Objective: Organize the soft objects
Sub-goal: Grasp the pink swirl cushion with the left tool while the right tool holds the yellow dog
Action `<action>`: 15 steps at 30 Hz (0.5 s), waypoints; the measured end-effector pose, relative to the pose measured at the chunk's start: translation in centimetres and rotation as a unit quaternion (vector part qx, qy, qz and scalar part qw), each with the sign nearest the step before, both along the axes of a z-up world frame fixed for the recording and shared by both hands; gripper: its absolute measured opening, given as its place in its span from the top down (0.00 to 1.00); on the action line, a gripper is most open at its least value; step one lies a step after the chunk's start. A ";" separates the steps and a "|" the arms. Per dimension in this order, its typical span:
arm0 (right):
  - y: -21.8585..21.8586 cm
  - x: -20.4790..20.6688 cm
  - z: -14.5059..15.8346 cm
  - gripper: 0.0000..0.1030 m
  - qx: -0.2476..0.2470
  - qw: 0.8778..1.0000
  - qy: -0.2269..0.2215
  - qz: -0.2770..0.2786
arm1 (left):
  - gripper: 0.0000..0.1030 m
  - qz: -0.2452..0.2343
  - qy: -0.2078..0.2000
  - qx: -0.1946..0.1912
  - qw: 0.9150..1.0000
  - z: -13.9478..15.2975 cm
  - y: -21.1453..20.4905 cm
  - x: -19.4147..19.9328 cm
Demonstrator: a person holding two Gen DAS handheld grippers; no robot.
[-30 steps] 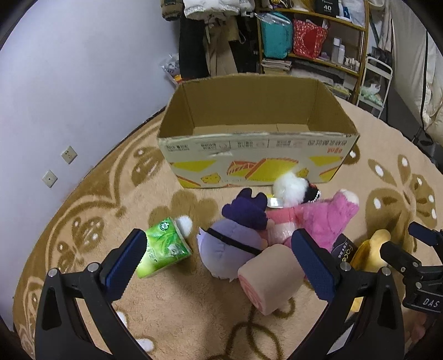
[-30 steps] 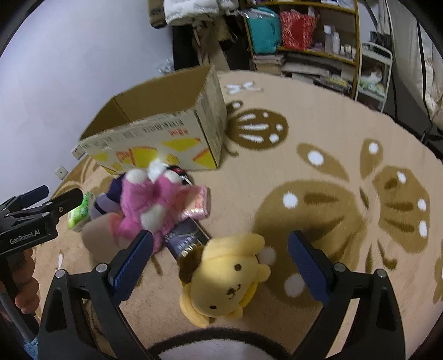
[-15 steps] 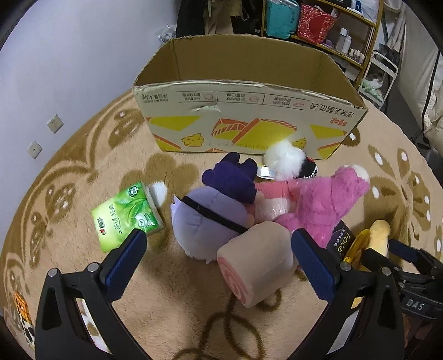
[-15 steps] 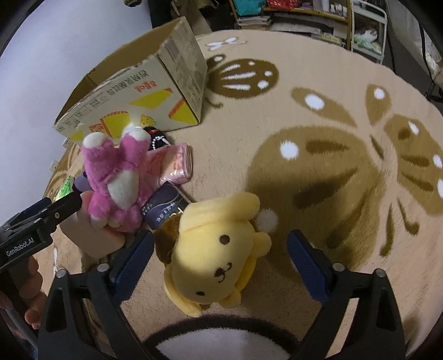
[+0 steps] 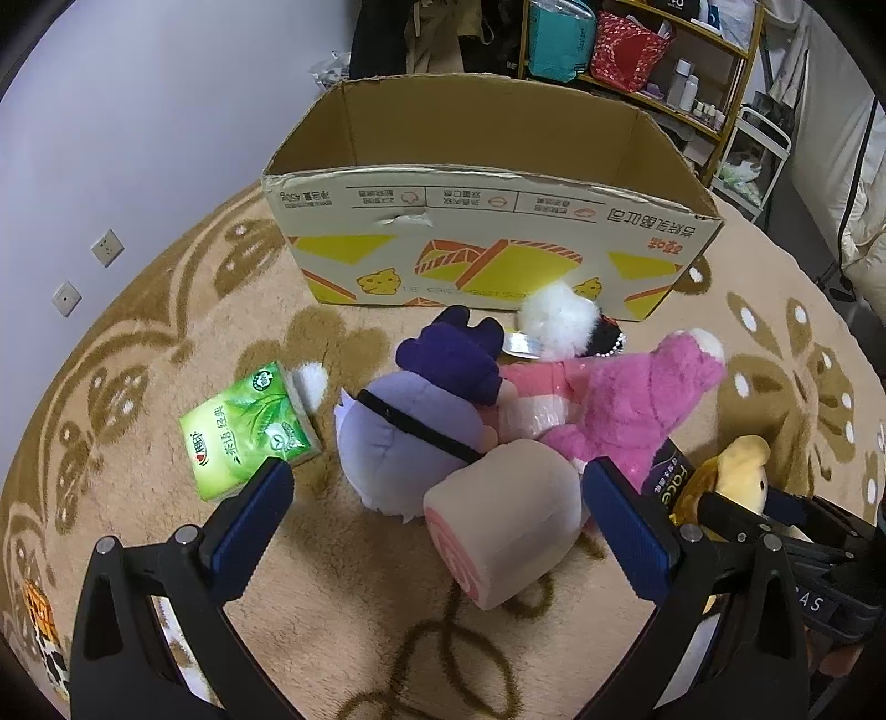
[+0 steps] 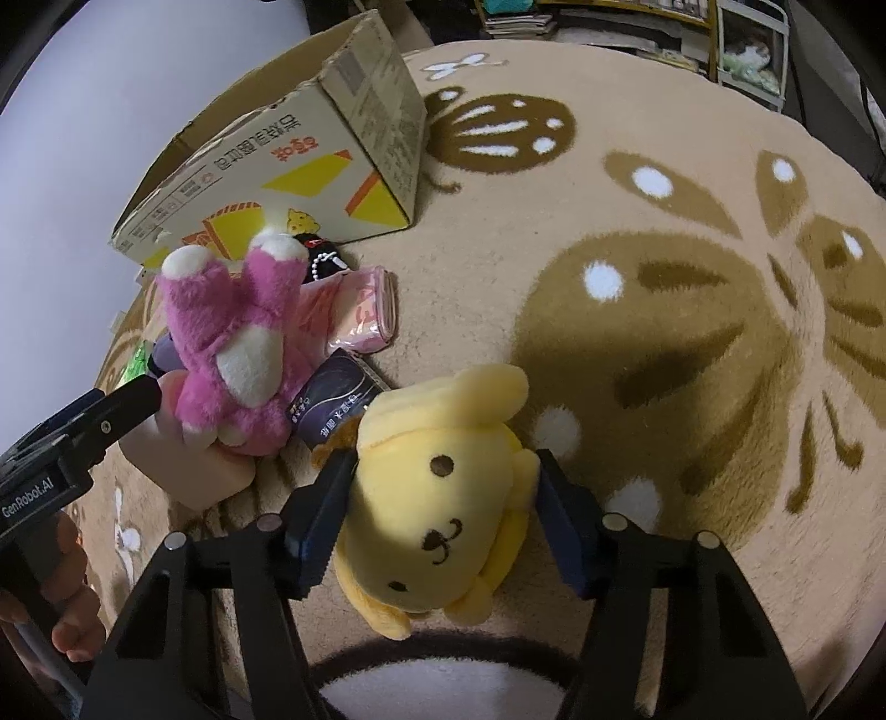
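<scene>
My right gripper (image 6: 443,515) has closed onto the yellow dog plush (image 6: 443,493); both pads press its sides on the rug. The plush also shows in the left wrist view (image 5: 742,471). My left gripper (image 5: 437,526) is open, its pads either side of a pink roll cushion (image 5: 504,526) without touching it. Behind the cushion lie a lilac plush with a purple hat (image 5: 410,432), a pink bear (image 5: 637,410), and a white pompom charm (image 5: 559,321). An open cardboard box (image 5: 487,243) stands beyond, and shows in the right wrist view (image 6: 288,166).
A green tissue pack (image 5: 249,432) lies left of the lilac plush. A dark packet (image 6: 332,410) and a pink pouch (image 6: 354,315) lie beside the bear. Shelves with bags (image 5: 609,50) stand behind the box. The wall (image 5: 138,138) is at left.
My right gripper moved down over the yellow dog plush and closed its jaws onto it. My left gripper moved slightly closer to the pink roll cushion, still open.
</scene>
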State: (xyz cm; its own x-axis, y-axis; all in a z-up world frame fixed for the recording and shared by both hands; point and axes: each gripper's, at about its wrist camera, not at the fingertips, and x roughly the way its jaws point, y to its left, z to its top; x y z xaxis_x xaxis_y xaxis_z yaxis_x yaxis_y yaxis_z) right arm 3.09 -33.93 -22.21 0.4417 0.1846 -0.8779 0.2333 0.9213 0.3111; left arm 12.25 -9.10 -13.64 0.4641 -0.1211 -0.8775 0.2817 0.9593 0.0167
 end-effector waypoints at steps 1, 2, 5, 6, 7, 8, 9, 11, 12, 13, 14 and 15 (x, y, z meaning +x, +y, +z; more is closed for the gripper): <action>0.0 0.1 0.0 0.35 -0.001 1.000 0.000 0.000 | 0.00 0.000 0.000 0.000 1.000 0.0 0.0 0.0; 0.0 0.1 0.0 0.35 0.000 1.000 -0.002 0.000 | 0.00 0.000 0.000 0.000 1.000 0.0 0.0 0.0; -0.1 -0.1 0.1 0.36 0.010 1.000 -0.002 0.001 | 0.00 0.000 0.001 0.002 1.000 -0.1 0.0 0.0; -0.1 -0.1 0.0 0.37 0.013 1.000 -0.001 0.000 | 0.00 0.000 0.001 0.002 1.000 -0.2 0.0 0.0; -0.2 0.0 -0.1 0.37 0.014 1.000 0.000 -0.001 | 0.00 0.000 0.004 0.002 1.000 -0.3 0.0 0.0; -0.2 -0.1 0.0 0.37 0.014 1.000 -0.001 -0.001 | 0.00 0.001 0.006 0.001 1.000 -0.4 -0.1 0.0; -0.1 -0.1 0.0 0.37 0.011 1.000 -0.002 0.000 | 0.00 0.001 0.006 0.001 1.000 -0.4 -0.1 0.0; -0.1 0.0 0.0 0.37 0.005 1.000 -0.004 0.002 | 0.00 0.004 0.007 0.002 1.000 -0.5 0.0 0.0; 0.0 0.0 0.0 0.37 0.002 1.000 -0.005 0.003 | 0.00 0.004 0.008 0.001 1.000 -0.6 0.1 0.0; 0.0 0.0 0.1 0.37 0.000 1.000 -0.005 0.003 | 0.00 0.005 0.010 0.001 1.000 -0.6 0.1 0.1; 0.0 0.0 0.1 0.37 -0.002 1.000 -0.006 0.004 | 0.00 0.005 0.012 0.001 1.000 -0.7 0.1 0.1; 0.1 -0.1 0.2 0.37 -0.005 1.000 -0.007 0.003 | 0.00 0.005 0.013 0.001 1.000 -0.7 0.2 0.0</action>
State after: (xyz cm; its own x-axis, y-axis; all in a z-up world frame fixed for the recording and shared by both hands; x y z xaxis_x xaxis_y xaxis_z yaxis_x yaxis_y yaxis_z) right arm 3.02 -33.87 -22.04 0.4524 0.1790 -0.8737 0.2233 0.9257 0.3053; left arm 12.30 -8.93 -14.38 0.4420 -0.1159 -0.8895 0.2732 0.9619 0.0104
